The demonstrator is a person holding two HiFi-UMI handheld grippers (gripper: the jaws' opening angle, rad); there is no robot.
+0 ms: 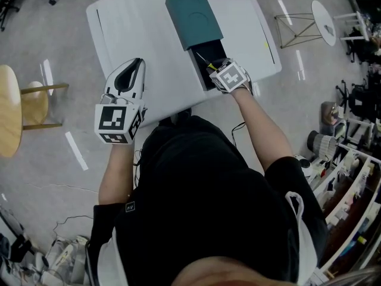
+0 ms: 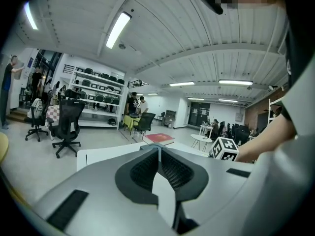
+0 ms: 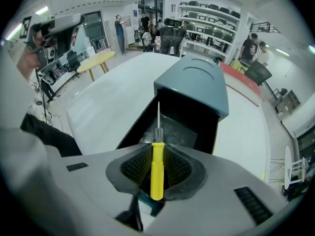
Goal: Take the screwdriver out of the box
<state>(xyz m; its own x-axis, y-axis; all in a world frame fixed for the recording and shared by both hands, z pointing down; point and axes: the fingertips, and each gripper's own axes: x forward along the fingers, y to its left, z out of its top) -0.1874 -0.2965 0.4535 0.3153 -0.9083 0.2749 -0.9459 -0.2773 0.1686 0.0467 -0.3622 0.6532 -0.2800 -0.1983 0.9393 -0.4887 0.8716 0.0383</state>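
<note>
White worktop [image 1: 137, 34] at frame top carries a teal box [image 1: 193, 16], over whose open dark end the right claw [image 3: 157, 154] grasps the yellow-handled screwdriver [image 3: 157, 173], seemingly clear of it, while the left claw [image 2: 159, 151] hangs clenched, empty.

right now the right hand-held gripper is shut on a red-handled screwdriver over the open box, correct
Only the colour is wrong: the screwdriver handle is yellow, not red. The right gripper view shows the right hand-held gripper shut on it over the open box.
</note>
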